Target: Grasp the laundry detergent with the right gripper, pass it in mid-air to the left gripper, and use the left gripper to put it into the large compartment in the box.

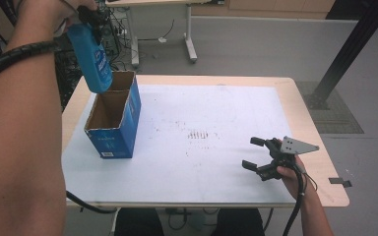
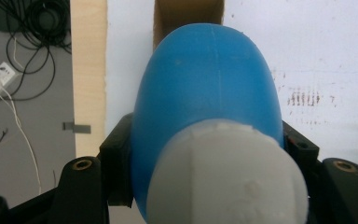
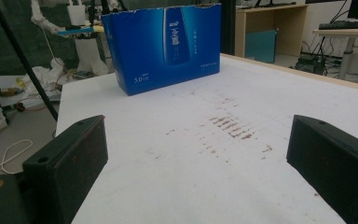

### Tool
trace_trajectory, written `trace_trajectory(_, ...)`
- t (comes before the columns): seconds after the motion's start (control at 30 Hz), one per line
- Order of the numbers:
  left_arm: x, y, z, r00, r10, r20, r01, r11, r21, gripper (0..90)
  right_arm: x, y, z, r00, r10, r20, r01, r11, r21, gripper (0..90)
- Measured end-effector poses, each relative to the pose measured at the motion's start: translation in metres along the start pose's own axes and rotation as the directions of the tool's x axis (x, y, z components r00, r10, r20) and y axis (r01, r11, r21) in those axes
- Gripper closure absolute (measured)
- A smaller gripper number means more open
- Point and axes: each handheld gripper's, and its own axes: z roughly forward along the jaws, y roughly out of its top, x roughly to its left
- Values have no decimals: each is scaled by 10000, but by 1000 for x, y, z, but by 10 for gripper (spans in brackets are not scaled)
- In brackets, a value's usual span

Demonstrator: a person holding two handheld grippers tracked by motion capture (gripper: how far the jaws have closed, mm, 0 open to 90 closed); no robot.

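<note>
The left gripper (image 1: 92, 19) is clamped on the blue bottle (image 1: 92, 56), long side pointing down, with the open box (image 1: 114, 118) toward 6 o'clock, while the right gripper (image 1: 254, 153) rests with its jaws apart.

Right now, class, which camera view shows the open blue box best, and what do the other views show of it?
The high view: the blue box shows whole, open top and brown inside visible. The right gripper view shows its printed side only. The left gripper view shows just a strip of its brown inside behind the blue bottle.

Grey floor (image 1: 256, 49) – white-legged desk (image 1: 189, 34) behind, cables (image 2: 23, 28) lying loose.
</note>
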Motion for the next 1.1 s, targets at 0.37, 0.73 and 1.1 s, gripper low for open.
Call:
trace_trajectory(0.37, 7, 3, 25, 9999, -105, 58, 102, 9993, 364, 375, 0, -1, 1, 10000, 19, 11, -19, 10000, 26, 44)
trace_trajectory(0.73, 5, 7, 45, 9999, 0, 126, -9, 9973, 728, 375, 1, 0, 2, 10000, 6, 12, -6, 10000, -5, 45)
trace_trajectory(1.1, 5, 10, 65, 9998, 41, 190, -61, 9944, 1059, 375, 1, 0, 2, 10000, -37, 22, 37, 10000, -56, 45)
